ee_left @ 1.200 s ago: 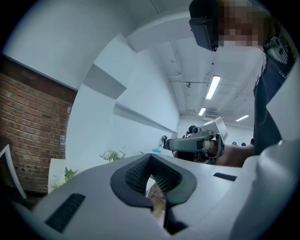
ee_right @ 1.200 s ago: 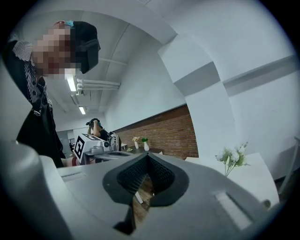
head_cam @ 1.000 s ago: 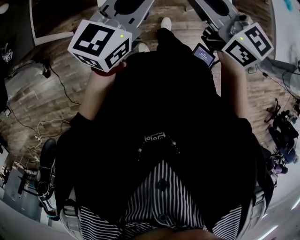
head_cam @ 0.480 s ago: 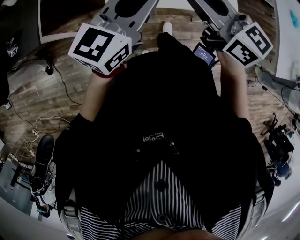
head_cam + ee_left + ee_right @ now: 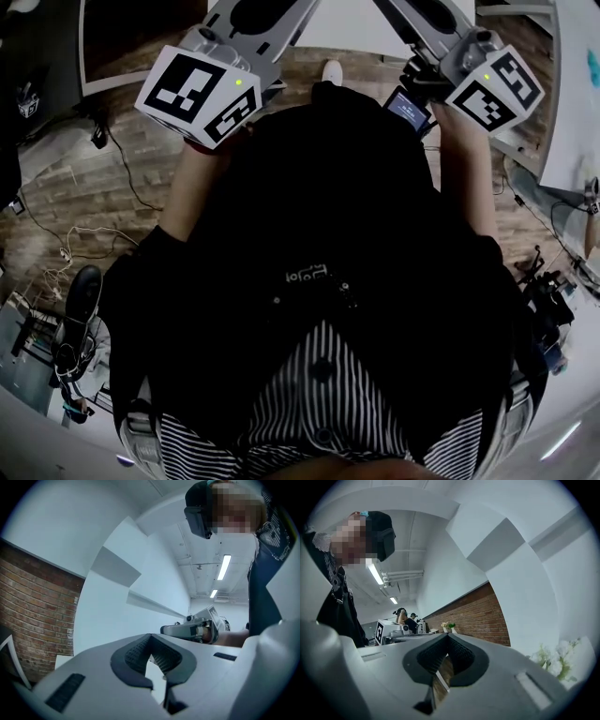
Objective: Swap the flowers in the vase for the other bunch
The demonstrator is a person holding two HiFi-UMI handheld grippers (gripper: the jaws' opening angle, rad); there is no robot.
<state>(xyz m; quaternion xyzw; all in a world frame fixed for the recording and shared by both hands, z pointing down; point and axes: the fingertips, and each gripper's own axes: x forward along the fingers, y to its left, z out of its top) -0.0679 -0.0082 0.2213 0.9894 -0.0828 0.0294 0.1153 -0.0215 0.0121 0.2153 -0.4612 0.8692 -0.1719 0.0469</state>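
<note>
The left gripper and the right gripper both pointed level, each with its jaws together and nothing between them. A bunch of white flowers showed at 4 o'clock in the right gripper view, at the very edge. No vase could be made out, and which bunch this was could not be told. In the head view the person stood on the wood floor, with a white surface at 12 o'clock. The step looked like the approach, the swap not yet begun. To do it well, 1 gripper would need to open before reaching the stems and close low on them. The other would steady the vase so the bunch lifted straight up.
</note>
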